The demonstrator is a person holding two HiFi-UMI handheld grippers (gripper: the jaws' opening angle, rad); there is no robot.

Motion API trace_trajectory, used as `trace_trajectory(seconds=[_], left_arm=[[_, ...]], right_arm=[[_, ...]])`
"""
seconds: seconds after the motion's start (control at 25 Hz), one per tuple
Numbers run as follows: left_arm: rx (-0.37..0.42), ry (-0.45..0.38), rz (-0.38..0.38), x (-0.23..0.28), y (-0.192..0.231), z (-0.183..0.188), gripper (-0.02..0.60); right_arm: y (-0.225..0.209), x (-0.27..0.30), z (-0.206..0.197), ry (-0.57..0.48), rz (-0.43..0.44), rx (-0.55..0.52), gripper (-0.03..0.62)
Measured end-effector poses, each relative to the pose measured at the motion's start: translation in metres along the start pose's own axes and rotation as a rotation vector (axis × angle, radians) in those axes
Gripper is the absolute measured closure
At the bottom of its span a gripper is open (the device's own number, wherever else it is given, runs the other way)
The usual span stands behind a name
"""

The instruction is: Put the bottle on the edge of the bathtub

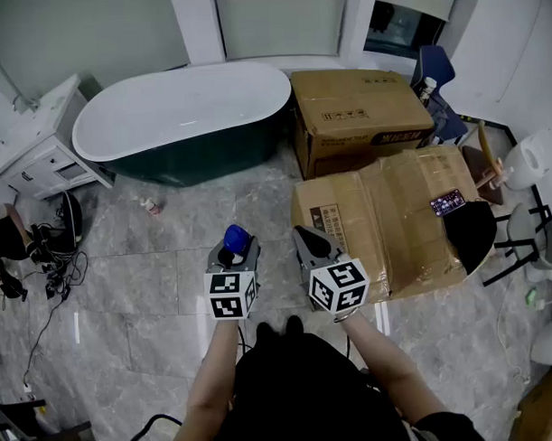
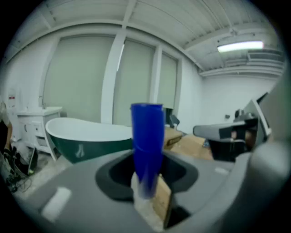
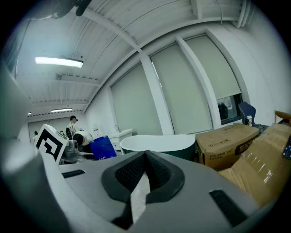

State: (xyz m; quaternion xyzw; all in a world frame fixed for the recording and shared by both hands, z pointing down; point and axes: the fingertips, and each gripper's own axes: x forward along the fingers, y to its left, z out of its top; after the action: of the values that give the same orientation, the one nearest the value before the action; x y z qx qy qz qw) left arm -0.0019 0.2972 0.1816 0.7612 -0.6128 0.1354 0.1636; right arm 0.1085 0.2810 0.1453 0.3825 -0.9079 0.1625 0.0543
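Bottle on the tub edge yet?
No, the blue bottle is clamped upright between the jaws of the left gripper, and the bathtub stands apart across the floor.

Cardboard box (image 1: pixel 362 108), white cabinet (image 1: pixel 40 146)

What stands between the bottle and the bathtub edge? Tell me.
Nothing visible. The left gripper holds the bottle above open floor, the bathtub ahead. One small item lies low near the bathtub; the cardboard boxes stand off to the right.

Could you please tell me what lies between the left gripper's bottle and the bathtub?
Head view: only grey floor tiles separate bottle and bathtub.
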Motion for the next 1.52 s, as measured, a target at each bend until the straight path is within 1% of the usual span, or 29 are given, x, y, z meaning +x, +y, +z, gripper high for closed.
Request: trace_trajectory(seconds=[0.16,0.32,0.56,0.76,0.92,1.08,1.36,1.52], left_arm=[[0.003,0.005,0.003,0.006,-0.005,0.002,0.422],[0.011,0.011,0.016,0.010,-0.005,0.001,0.422],[0.020,0.032,0.027,0.024,0.000,-0.001,0.422],[0.020,0.050,0.015,0.052,0.013,0.004,0.422],[0.019,0.057,-0.006,0.087,0.034,0.011,0.422],[0.029,0.080,-0.035,0.134,0.069,0.018,0.422],[0.036,0.116,-0.099,0.218,0.132,0.041,0.422],[0.040,0.121,-0.122,0.258,0.162,0.053,0.422]], right_arm=[[-0.008,-0.001,0.003,-0.012,0.004,0.007,0.593],[-0.011,-0.001,0.004,-0.024,0.040,0.034,0.592],[-0.021,0.008,-0.004,0.012,0.055,0.043,0.592],[-0.032,0.035,-0.005,0.043,0.060,0.064,0.592],[-0.047,0.071,0.001,0.041,0.039,0.073,0.592],[-0.059,0.124,0.010,0.023,0.020,0.070,0.592],[-0.087,0.225,0.023,0.060,-0.039,0.106,0.592],[-0.104,0.270,0.031,0.068,-0.080,0.122,0.592]])
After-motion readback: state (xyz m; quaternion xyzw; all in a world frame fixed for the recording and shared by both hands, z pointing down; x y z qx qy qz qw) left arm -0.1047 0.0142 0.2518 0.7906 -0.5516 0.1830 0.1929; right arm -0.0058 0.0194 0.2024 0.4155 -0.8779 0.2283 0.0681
